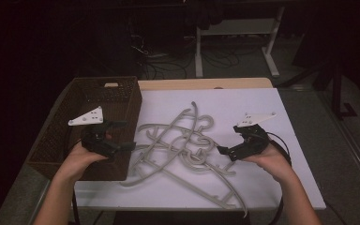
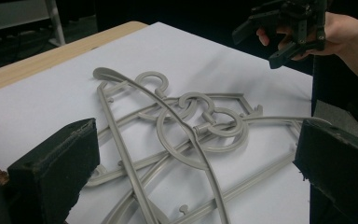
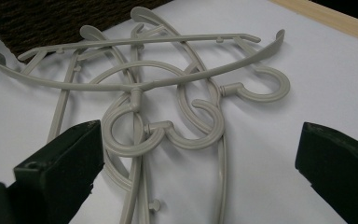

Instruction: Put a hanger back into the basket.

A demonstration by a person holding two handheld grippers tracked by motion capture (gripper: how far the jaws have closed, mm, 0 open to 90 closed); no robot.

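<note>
While the grey hangers are lying in a tangled pile in the middle of the white surface, I am holding both tongs near them. Their hooks are looping through each other, and their long arms are crossing over one another. I cannot tell how many hangers there are.

My left tongs are hanging over the near right corner of the brown woven basket, just beside the left end of the pile. They are pointing at the hangers, wide open, with nothing between them.

My right tongs are hovering just beside the right side of the pile. They are wide open too and holding nothing. In the right gripper view I am looking between the jaws at the curled hooks.

The basket is sitting on the left edge of the surface, touching the ends of some hangers. A strip of wood is showing at the far edge.
</note>
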